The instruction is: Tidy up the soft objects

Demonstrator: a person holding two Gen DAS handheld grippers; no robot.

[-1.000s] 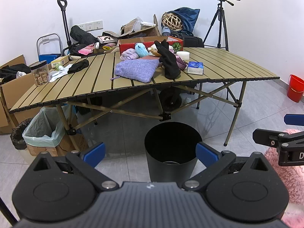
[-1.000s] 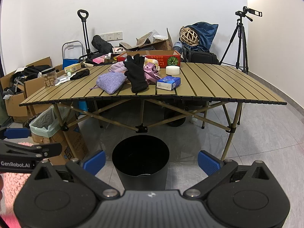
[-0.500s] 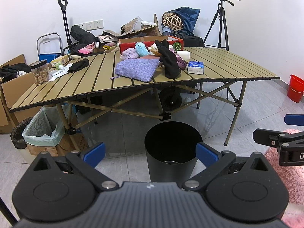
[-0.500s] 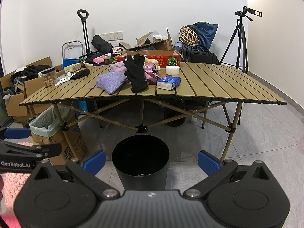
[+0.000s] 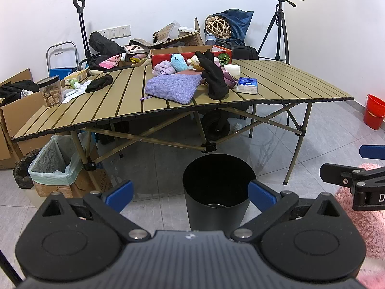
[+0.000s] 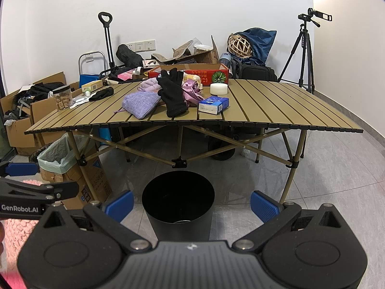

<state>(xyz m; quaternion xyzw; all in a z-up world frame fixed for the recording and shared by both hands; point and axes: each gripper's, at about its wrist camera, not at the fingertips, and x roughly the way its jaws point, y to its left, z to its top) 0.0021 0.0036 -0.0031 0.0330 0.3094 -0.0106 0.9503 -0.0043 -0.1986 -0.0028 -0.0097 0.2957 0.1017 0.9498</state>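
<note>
On the slatted folding table [image 5: 288, 82] [image 6: 276, 106] lies a heap of soft things: a purple woven pouch [image 5: 173, 88] [image 6: 140, 103], a black glove [image 5: 214, 77] [image 6: 173, 94], a blue plush [image 5: 179, 62], a lilac knit piece [image 5: 163, 68] [image 6: 149, 84] and a pink satin cloth [image 6: 191, 92]. A second black glove [image 5: 99, 83] [image 6: 101, 94] lies further left. A black bin [image 5: 217, 187] [image 6: 178, 202] stands on the floor before the table. My left gripper [image 5: 190, 196] and right gripper [image 6: 192, 204] are both open and empty, well short of the table.
A blue tissue pack [image 5: 247, 85] [image 6: 214, 104], a white roll [image 6: 218, 88], a snack jar [image 5: 50, 91] and a red box [image 6: 192, 73] also sit on the table. Cardboard boxes and a lined bin [image 5: 55, 163] crowd the left floor. A tripod [image 6: 304, 55] stands right, a red bucket [image 5: 374, 112] beyond.
</note>
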